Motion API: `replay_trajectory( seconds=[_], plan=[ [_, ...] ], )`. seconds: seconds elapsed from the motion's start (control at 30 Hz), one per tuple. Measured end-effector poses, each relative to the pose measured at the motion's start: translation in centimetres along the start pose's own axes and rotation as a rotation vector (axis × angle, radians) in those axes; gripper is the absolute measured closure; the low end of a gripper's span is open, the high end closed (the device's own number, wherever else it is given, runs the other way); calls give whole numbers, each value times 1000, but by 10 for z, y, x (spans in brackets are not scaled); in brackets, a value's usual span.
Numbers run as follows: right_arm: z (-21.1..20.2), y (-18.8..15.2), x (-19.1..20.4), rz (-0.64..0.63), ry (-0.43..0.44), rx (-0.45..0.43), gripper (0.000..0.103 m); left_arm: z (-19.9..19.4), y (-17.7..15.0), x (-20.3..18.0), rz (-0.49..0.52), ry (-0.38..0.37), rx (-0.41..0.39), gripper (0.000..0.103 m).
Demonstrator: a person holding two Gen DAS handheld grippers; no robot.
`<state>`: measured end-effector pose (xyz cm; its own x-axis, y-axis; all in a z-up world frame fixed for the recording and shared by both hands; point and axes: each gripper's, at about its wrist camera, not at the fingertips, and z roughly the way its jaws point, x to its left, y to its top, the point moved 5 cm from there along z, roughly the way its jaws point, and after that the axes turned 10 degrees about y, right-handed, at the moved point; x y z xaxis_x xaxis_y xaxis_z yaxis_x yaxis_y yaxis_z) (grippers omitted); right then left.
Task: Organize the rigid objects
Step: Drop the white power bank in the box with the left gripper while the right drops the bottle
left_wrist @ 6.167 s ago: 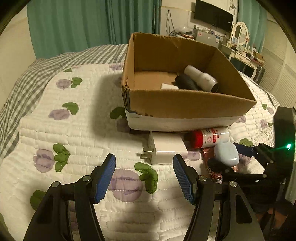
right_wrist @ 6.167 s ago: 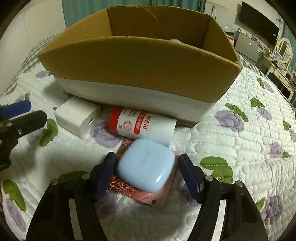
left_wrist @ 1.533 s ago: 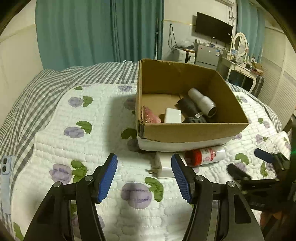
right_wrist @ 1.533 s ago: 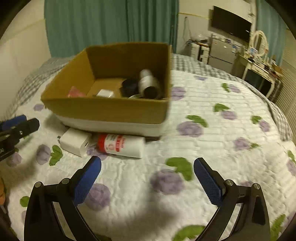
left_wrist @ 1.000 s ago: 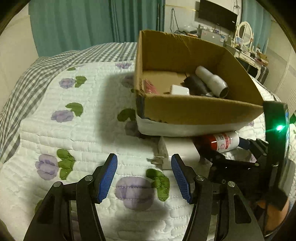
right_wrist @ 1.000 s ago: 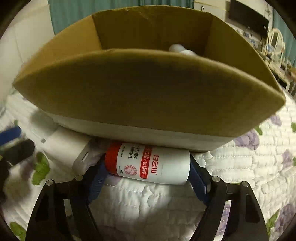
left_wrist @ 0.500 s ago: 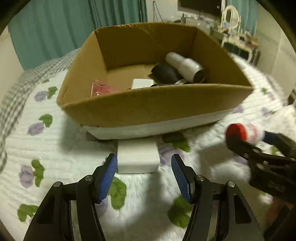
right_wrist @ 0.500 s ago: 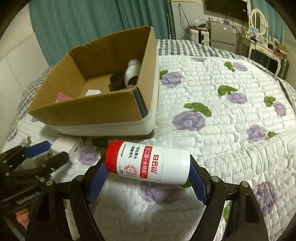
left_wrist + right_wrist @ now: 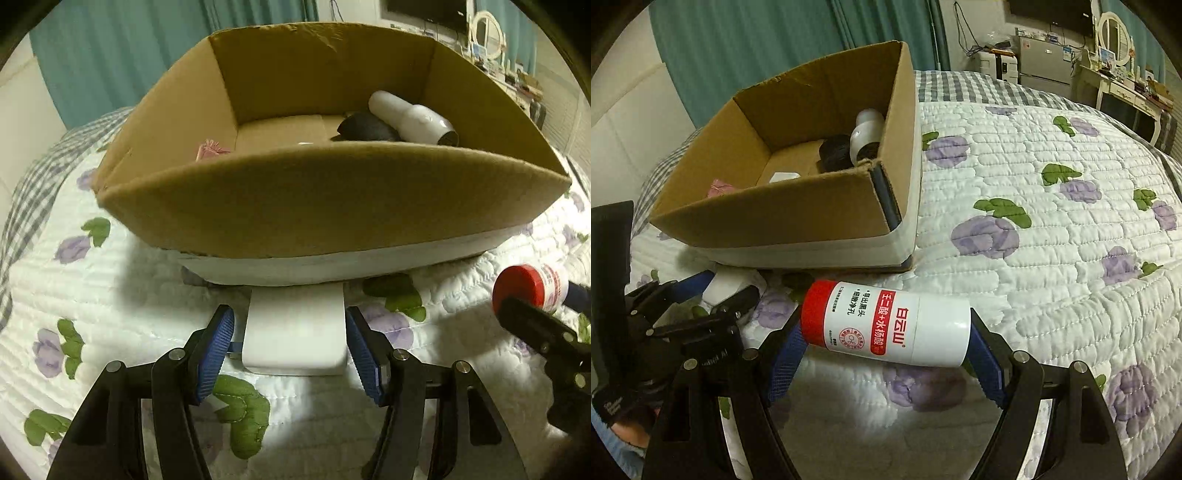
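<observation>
The right gripper (image 9: 886,345) clamps a red-capped bottle (image 9: 886,325) crosswise between its fingers, lifted off the quilt (image 9: 1052,229), with the box (image 9: 798,218) ahead to its left. The left gripper (image 9: 290,345) is spread open around a white charger (image 9: 295,328), whose far end touches the box (image 9: 332,206).

A bedroom in someone's home. A bed fills most of the room, spread with a white quilt (image 9: 1052,229) stitched with purple flowers over a grey checked sheet (image 9: 960,86). Behind the bed hang long teal curtains (image 9: 757,40). Beyond its far corner stand a cream dressing table (image 9: 1123,88) with an oval mirror (image 9: 1112,24), a small grey fridge (image 9: 1043,55), and a wall-mounted television (image 9: 1052,9).
</observation>
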<state>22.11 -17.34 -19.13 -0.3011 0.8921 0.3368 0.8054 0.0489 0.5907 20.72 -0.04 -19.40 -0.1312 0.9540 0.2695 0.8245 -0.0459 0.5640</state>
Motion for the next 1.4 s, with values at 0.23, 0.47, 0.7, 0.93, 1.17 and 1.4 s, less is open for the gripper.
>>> replay_trajectory(
  seconds=[0.23,0.47,0.7,0.93,1.17,1.4],
  plan=[
    [4,-1,-1,16,16,13,23,9,-2,-10,61,15,21,48],
    [-5,0,7,-3,10,3,23,-24,-14,-15,80,-81,-15,48],
    [-47,10,36,-88,-33,-52,23,-80,-17,7,2,-144,-74,48],
    [-107,33,69,-163,-67,-161,23,-120,1,31,-25,-172,-167,48],
    [-125,77,92,-235,-43,-219,23,-144,45,60,-42,-176,-255,48],
    [-106,141,106,-308,1,-262,23,-119,105,64,-46,-160,-289,48]
  ],
)
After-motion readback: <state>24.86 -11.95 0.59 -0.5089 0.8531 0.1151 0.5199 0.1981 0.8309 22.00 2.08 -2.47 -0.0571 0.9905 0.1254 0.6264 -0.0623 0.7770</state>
